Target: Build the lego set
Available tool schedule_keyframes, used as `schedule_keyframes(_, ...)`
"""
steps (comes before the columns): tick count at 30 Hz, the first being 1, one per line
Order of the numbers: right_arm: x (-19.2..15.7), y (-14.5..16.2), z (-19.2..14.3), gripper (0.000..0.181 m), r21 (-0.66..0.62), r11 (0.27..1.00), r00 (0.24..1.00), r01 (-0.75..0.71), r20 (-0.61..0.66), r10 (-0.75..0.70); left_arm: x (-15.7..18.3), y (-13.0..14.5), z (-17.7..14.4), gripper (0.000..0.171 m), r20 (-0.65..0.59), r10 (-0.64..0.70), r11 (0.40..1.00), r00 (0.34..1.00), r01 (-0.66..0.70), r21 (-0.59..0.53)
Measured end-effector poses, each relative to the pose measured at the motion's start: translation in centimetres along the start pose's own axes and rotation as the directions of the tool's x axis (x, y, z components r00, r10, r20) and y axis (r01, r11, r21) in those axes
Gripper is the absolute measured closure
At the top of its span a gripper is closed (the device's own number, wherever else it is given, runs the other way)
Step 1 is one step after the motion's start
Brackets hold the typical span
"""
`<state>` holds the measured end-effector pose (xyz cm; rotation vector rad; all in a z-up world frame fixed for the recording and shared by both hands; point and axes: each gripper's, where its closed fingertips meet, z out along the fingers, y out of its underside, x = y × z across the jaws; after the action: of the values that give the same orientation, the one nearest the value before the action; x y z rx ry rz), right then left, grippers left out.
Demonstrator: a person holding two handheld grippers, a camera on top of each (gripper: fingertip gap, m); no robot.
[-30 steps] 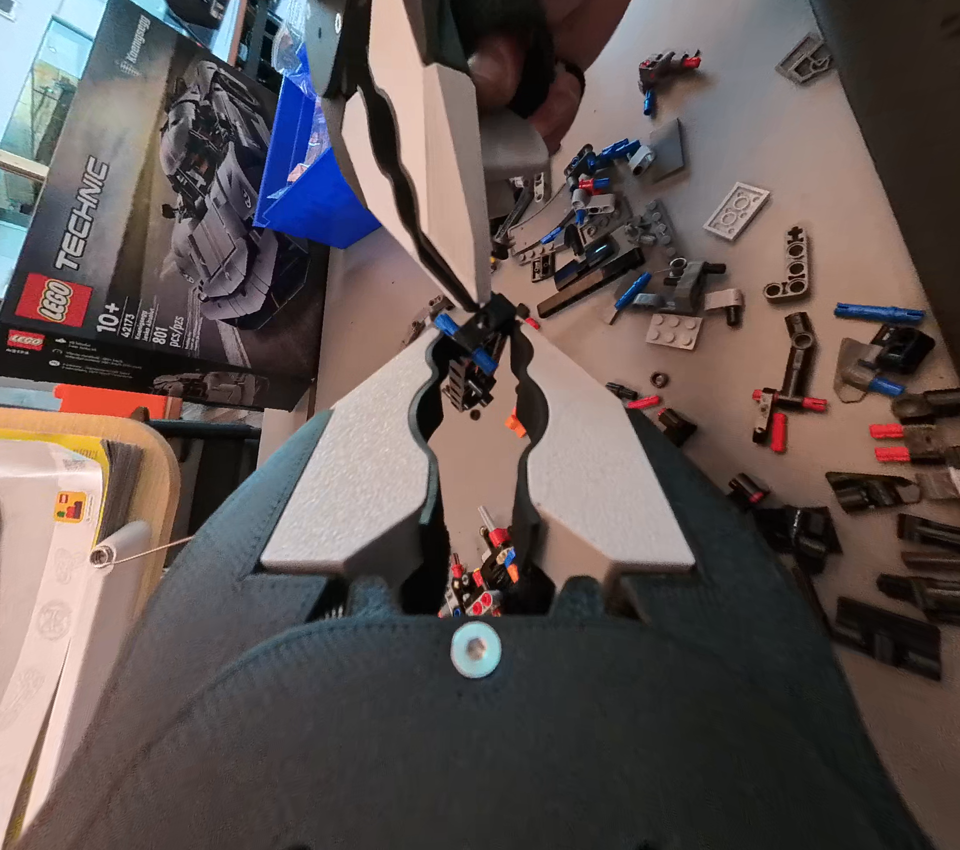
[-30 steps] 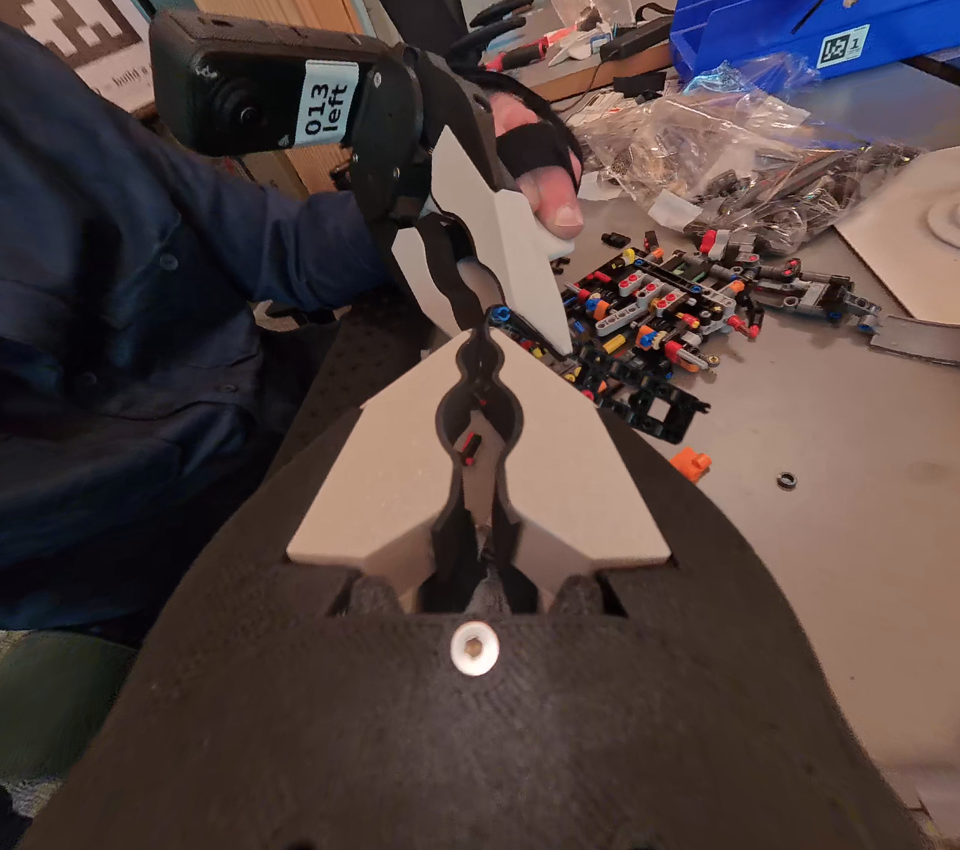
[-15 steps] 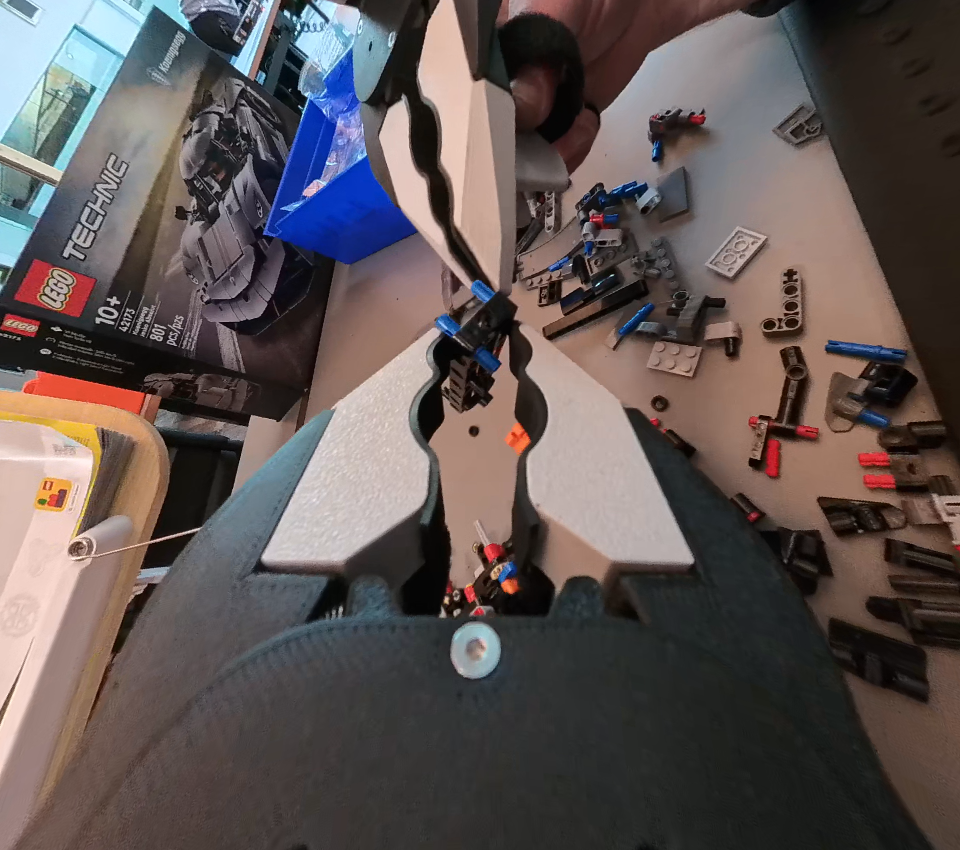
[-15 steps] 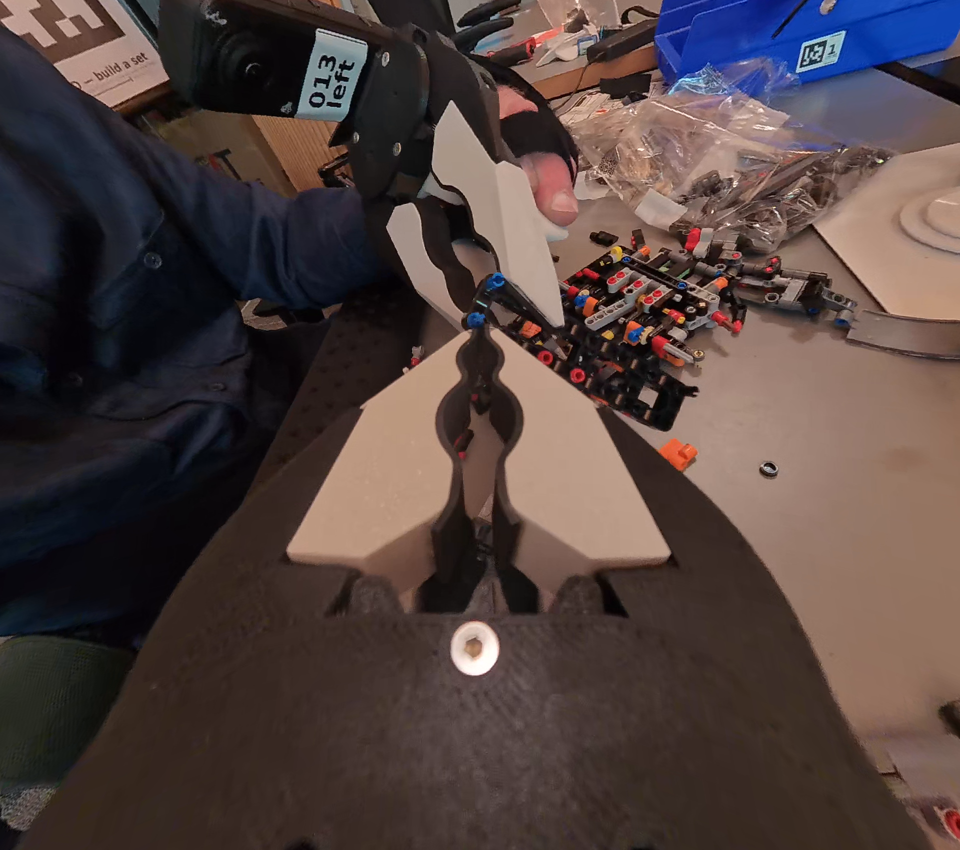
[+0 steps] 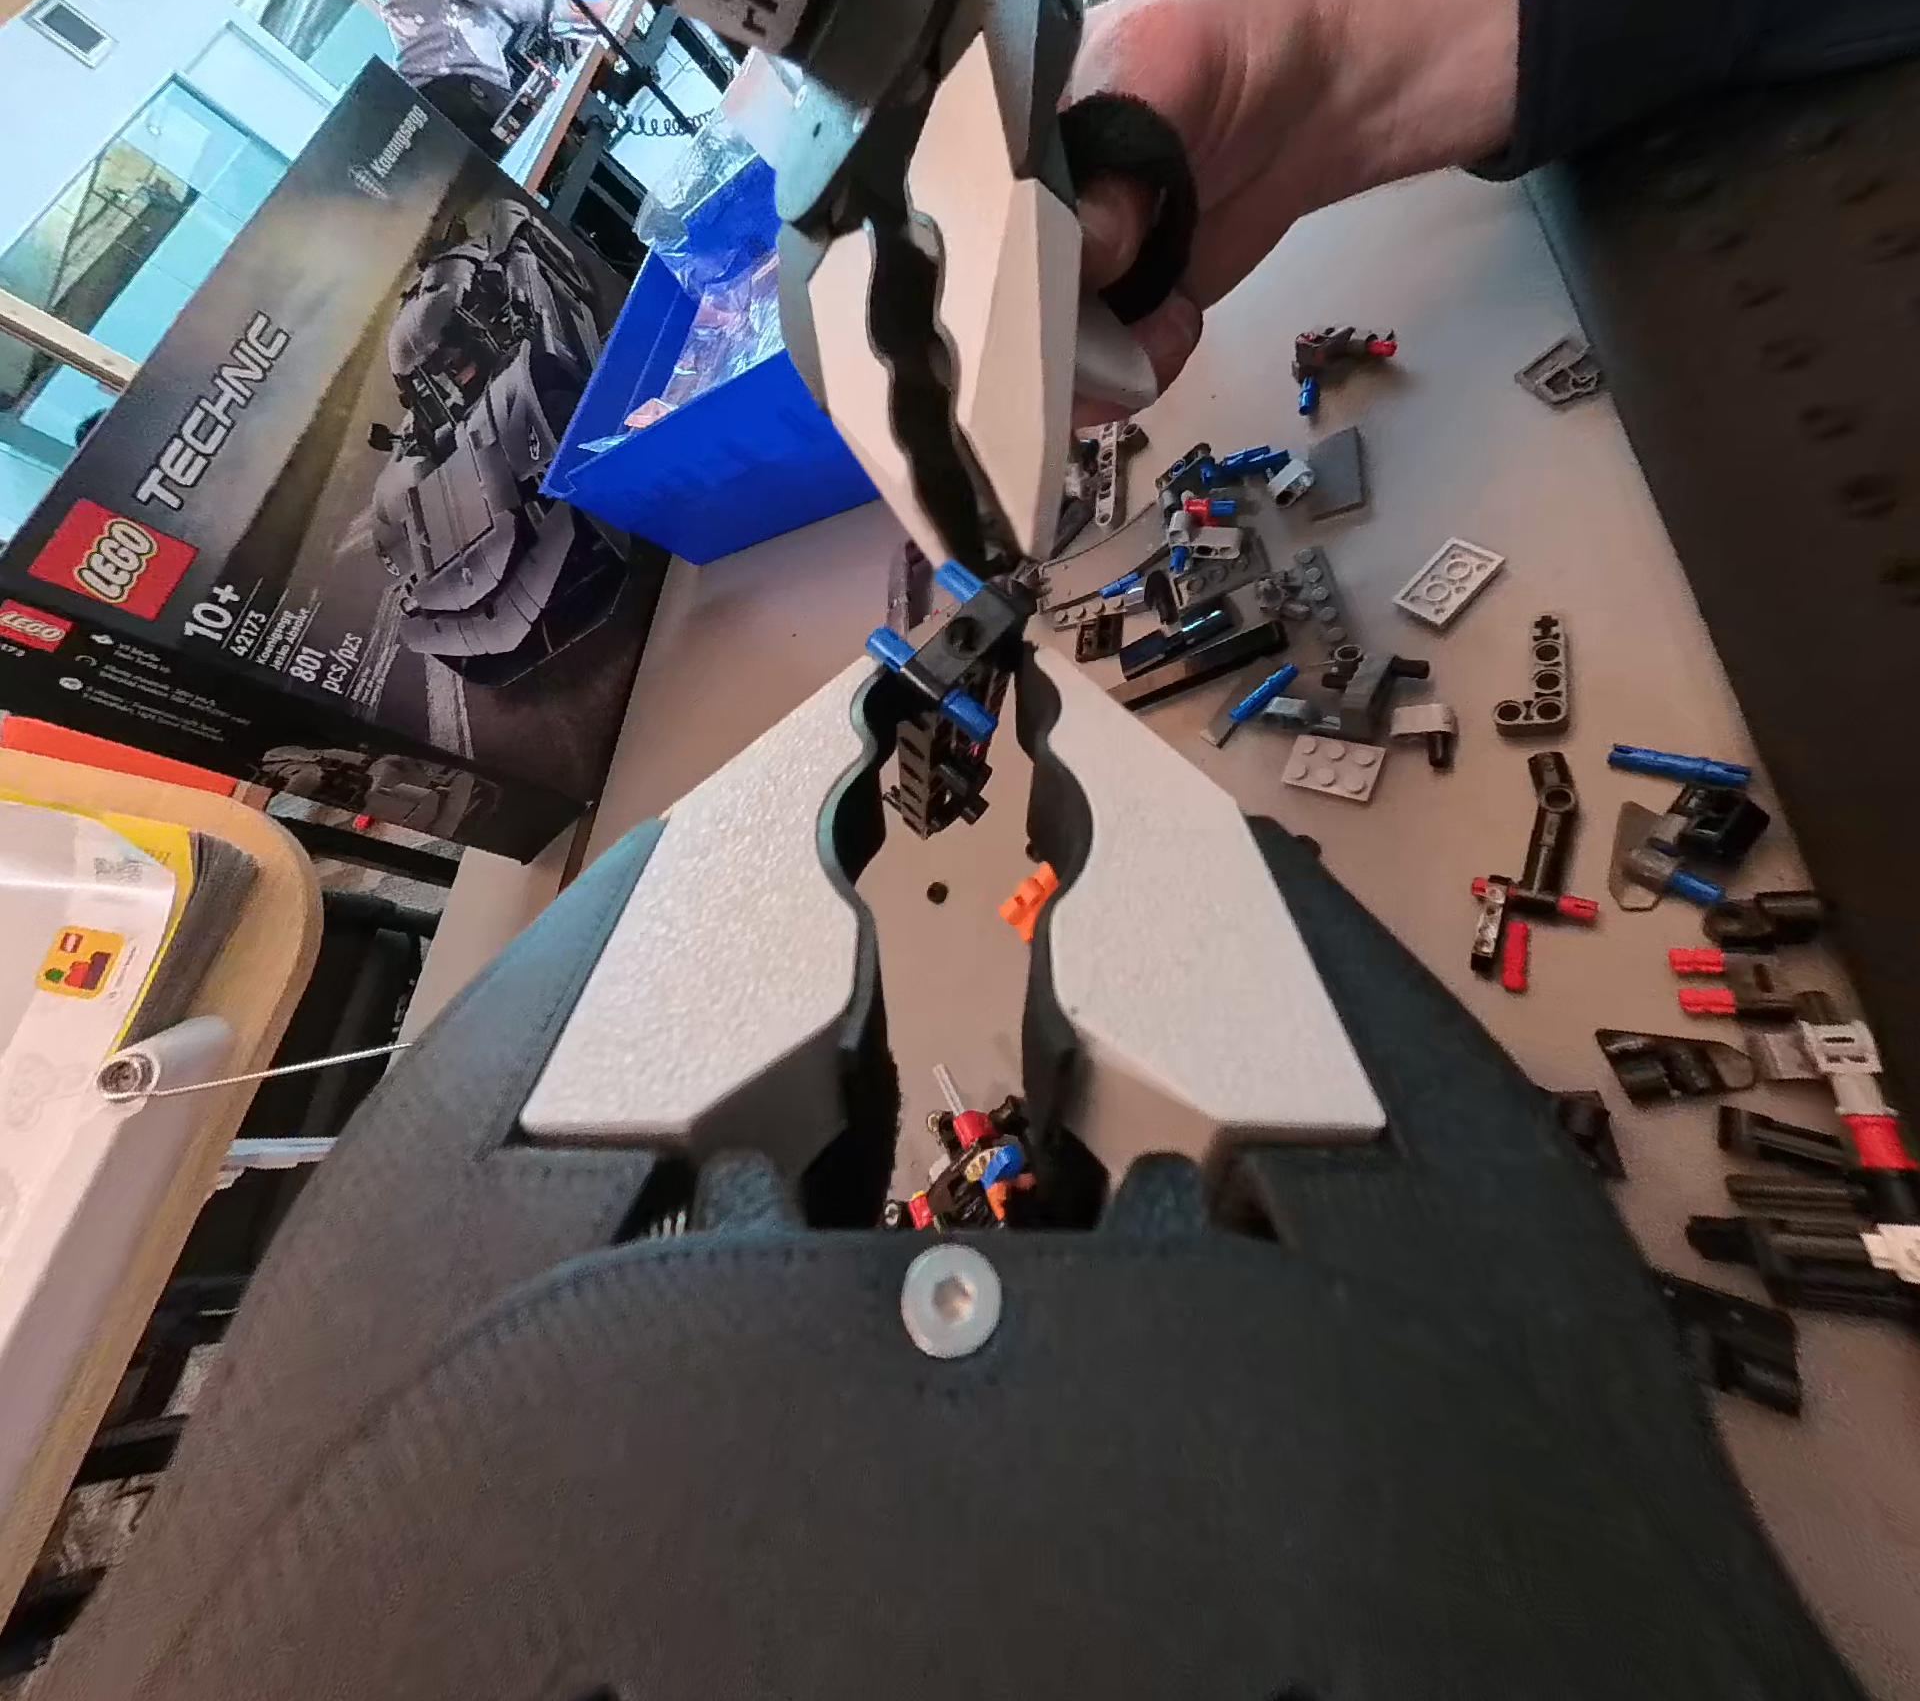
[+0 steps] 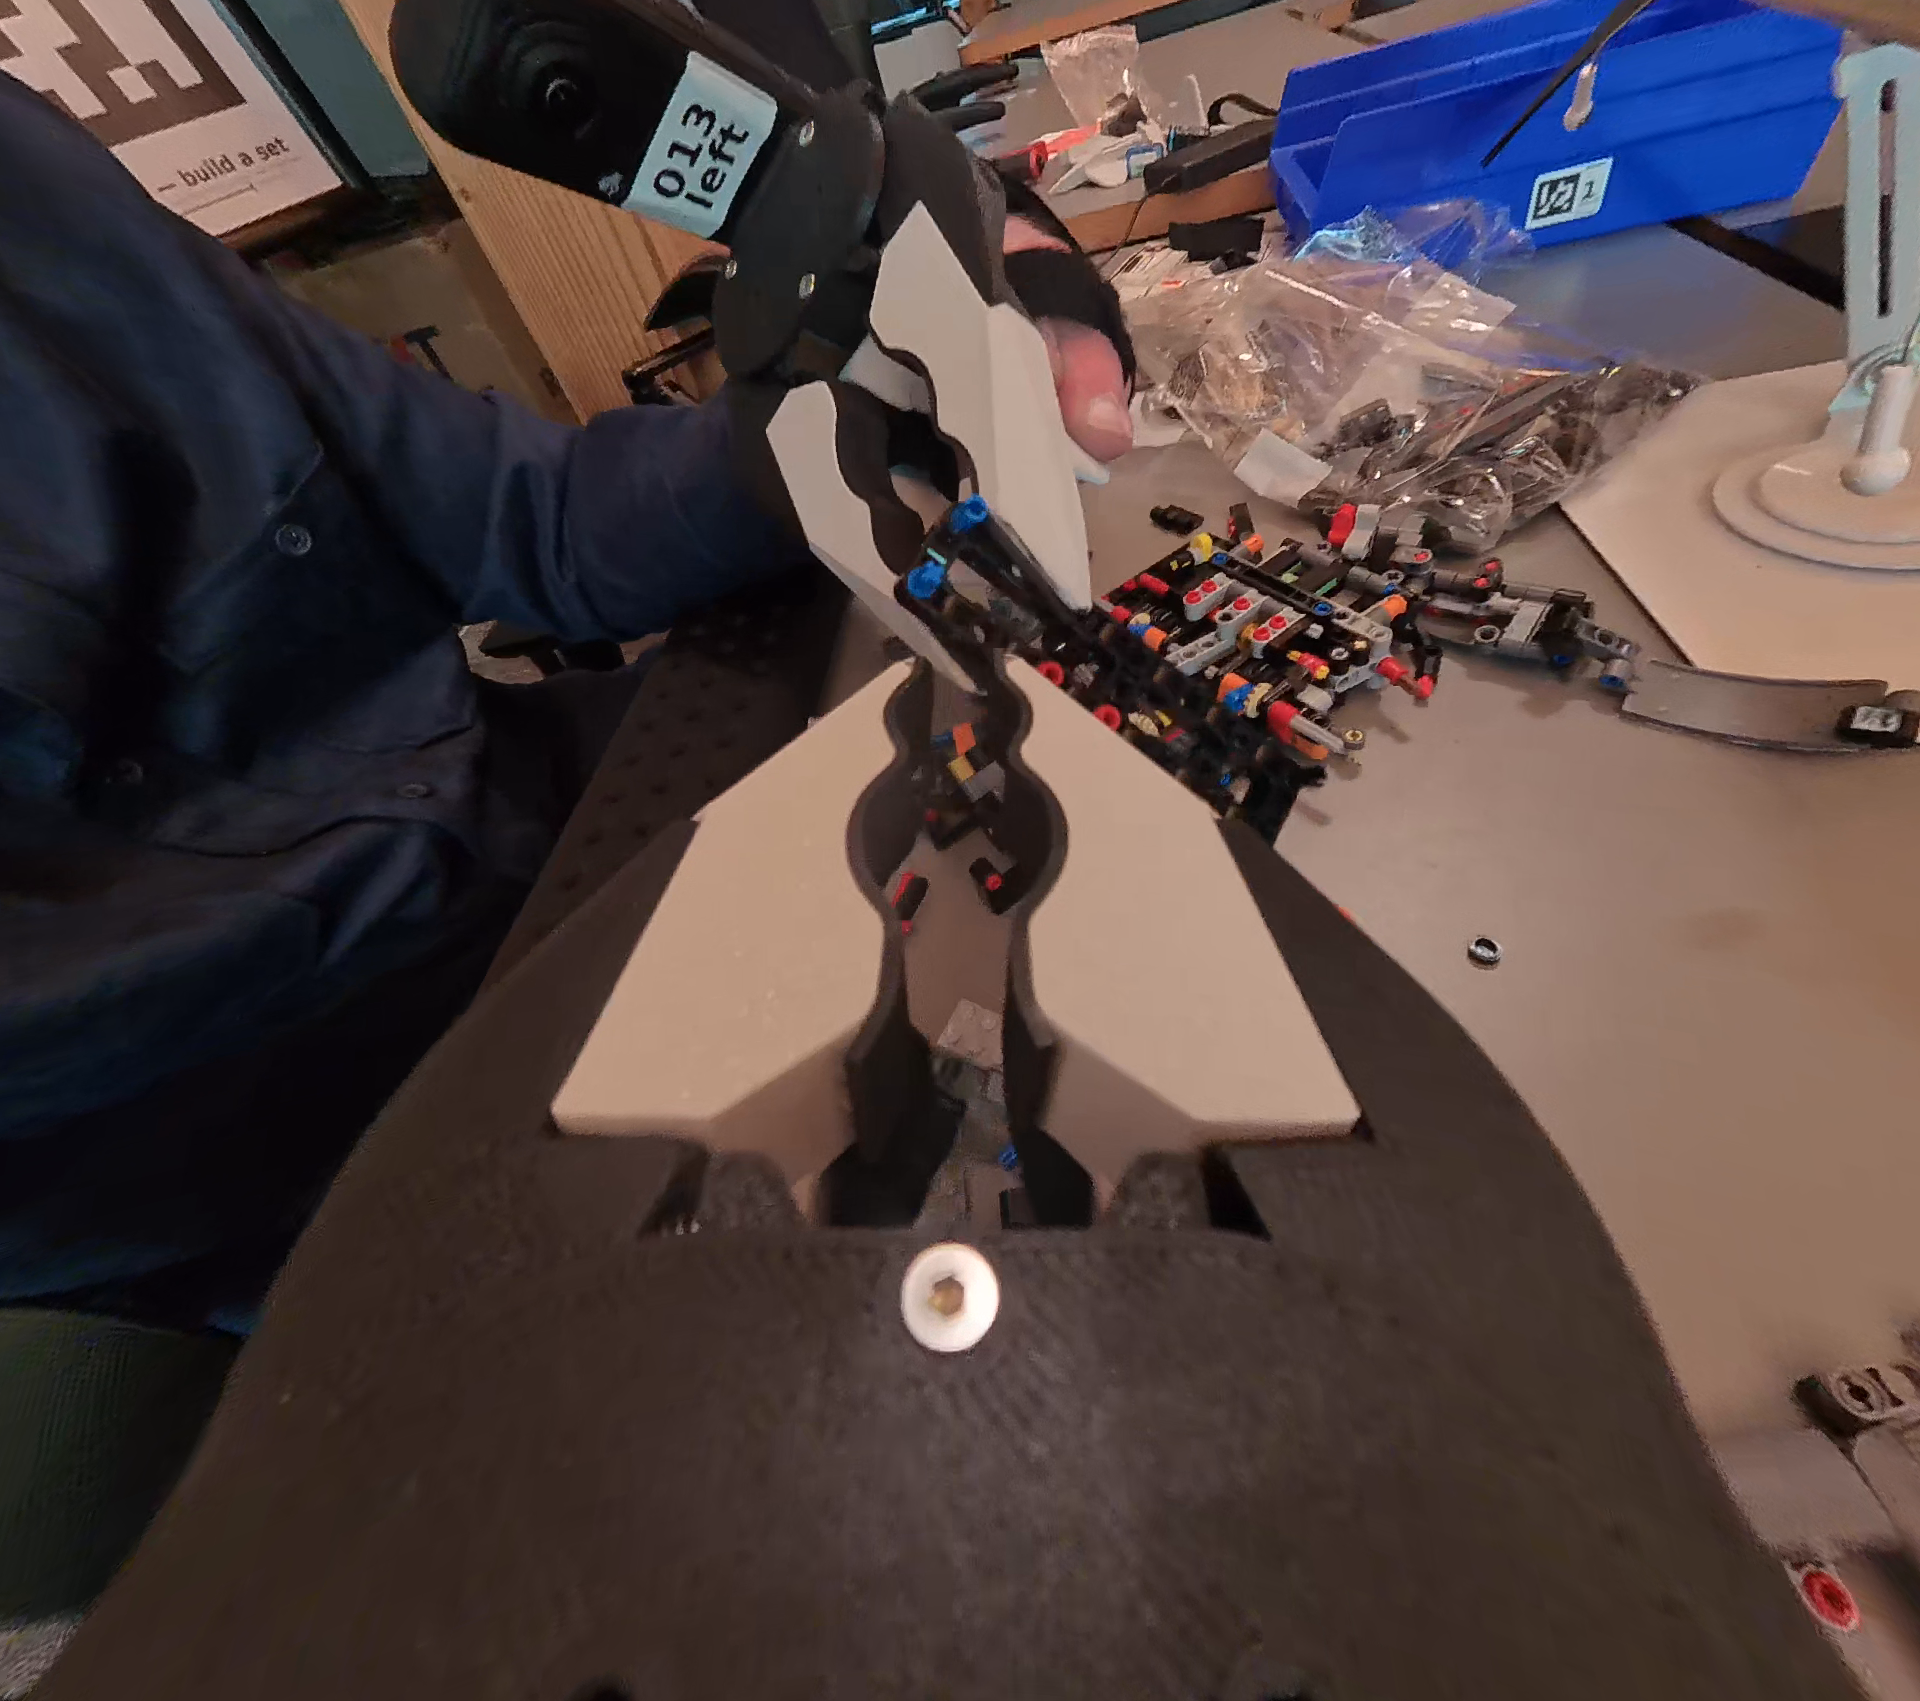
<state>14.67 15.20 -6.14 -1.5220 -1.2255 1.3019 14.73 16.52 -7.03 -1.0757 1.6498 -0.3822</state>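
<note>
A small black Technic piece point(image 5: 961, 638) with blue pins hangs in the air above the grey table. My left gripper point(image 5: 945, 675) is shut on its lower part. My right gripper point(image 5: 1003, 555) comes down from above, and its closed tips pinch the piece's upper end. In the right wrist view the left gripper point(image 6: 1018, 641) holds the piece point(image 6: 992, 560) just beyond my right gripper point(image 6: 963, 664). The built chassis point(image 6: 1247, 643), black with many coloured pins, lies on the table behind them.
Loose black, grey, blue and red parts point(image 5: 1351, 664) are spread over the table at the right. An orange part point(image 5: 1029, 898) lies below the grippers. The set's box point(image 5: 343, 508), a blue bin point(image 6: 1558, 113), bags of parts point(image 6: 1403, 363) and a white stand point(image 6: 1849, 488) surround the work area.
Both grippers stay joined at the black piece. The pair has tilted and risen a little, and the piece's blue-pin end now shows more fully.
</note>
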Motion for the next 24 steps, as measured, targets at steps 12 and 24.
schedule_keyframes(12, -1.0, 0.0, 0.9, 0.173, 0.012, 0.999, 0.994, -0.051, 0.097, 0.05, 1.1, 0.5, 0.7, 0.152, -0.033, 0.055, 0.997, 0.998, -0.056, -0.05)
schedule_keyframes(24, -0.3, 0.0, 0.7, 0.181, -0.004, 1.0, 1.0, -0.012, 0.026, 0.013, -0.2, 0.8, 1.2, 0.146, 0.06, 0.07, 0.995, 0.996, -0.066, -0.076)
